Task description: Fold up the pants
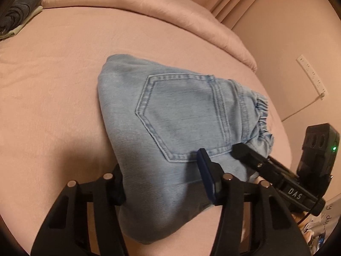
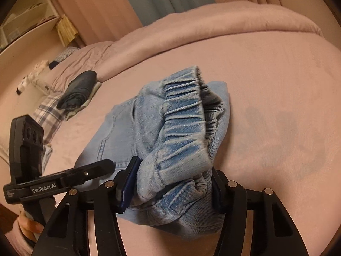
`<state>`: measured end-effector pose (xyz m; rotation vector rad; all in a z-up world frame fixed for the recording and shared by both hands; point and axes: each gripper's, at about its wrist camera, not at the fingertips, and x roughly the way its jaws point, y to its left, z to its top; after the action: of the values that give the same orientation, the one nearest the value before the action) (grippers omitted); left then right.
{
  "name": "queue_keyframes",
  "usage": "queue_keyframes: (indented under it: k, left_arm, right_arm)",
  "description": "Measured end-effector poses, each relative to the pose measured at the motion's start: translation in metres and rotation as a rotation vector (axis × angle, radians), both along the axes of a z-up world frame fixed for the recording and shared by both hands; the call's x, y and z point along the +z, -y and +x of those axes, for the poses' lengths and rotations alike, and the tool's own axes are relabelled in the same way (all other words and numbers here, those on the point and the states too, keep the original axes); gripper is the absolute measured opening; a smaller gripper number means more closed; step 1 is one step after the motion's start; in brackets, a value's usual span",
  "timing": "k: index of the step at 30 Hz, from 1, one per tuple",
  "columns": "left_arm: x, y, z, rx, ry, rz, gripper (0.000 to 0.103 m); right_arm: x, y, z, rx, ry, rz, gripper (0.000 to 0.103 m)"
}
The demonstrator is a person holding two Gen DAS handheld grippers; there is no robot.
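Light blue jeans (image 1: 181, 115) lie folded into a thick bundle on the pink bed, back pocket up, elastic waistband (image 1: 263, 119) at the right. My left gripper (image 1: 162, 177) is shut on the near edge of the bundle, fingers on either side of it. In the right wrist view the jeans (image 2: 170, 132) bulge upward with the waistband (image 2: 183, 111) on top. My right gripper (image 2: 172, 183) is shut on the waistband end. The right gripper (image 1: 251, 155) also shows in the left wrist view, and the left gripper (image 2: 102, 166) in the right wrist view.
The pink bedsheet (image 1: 64, 85) spreads all around, with a rolled duvet (image 1: 149, 6) along the far side. A pile of folded dark clothes (image 2: 78, 91) sits at the far left by a plaid pillow (image 2: 46, 115). A wall (image 1: 298, 32) lies beyond the right bed edge.
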<state>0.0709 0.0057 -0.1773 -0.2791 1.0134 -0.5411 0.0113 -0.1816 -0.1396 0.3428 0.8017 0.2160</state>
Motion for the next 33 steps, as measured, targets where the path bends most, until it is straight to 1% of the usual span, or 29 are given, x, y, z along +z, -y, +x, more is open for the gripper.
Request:
queue_keyframes:
  k: [3, 4, 8, 13, 21, 26, 33]
  left_arm:
    - [0.009, -0.002, -0.005, -0.006, 0.022, -0.030, 0.050]
    - [0.014, -0.001, -0.008, -0.012, 0.037, -0.033, 0.050]
    - [0.025, 0.005, -0.013, -0.028, 0.081, -0.024, 0.050]
    - [0.030, -0.004, -0.014, -0.018, 0.098, -0.051, 0.050]
    - [0.038, -0.020, -0.012, 0.004, 0.120, -0.074, 0.050]
    - [0.042, -0.035, -0.011, 0.019, 0.124, -0.082, 0.050]
    - [0.043, -0.047, -0.002, 0.045, 0.117, -0.081, 0.050]
  right_arm:
    - [0.003, 0.000, -0.002, 0.007, 0.019, 0.012, 0.060]
    - [0.004, 0.000, -0.003, 0.007, 0.026, 0.015, 0.057]
    - [0.013, -0.002, -0.006, 0.021, 0.053, 0.010, 0.056]
    - [0.021, -0.009, -0.007, 0.038, 0.082, 0.010, 0.056]
    - [0.032, -0.021, 0.003, 0.060, 0.108, 0.011, 0.056]
    - [0.040, -0.030, 0.014, 0.072, 0.120, -0.005, 0.056]
    - [0.041, -0.042, 0.033, 0.089, 0.123, -0.003, 0.056]
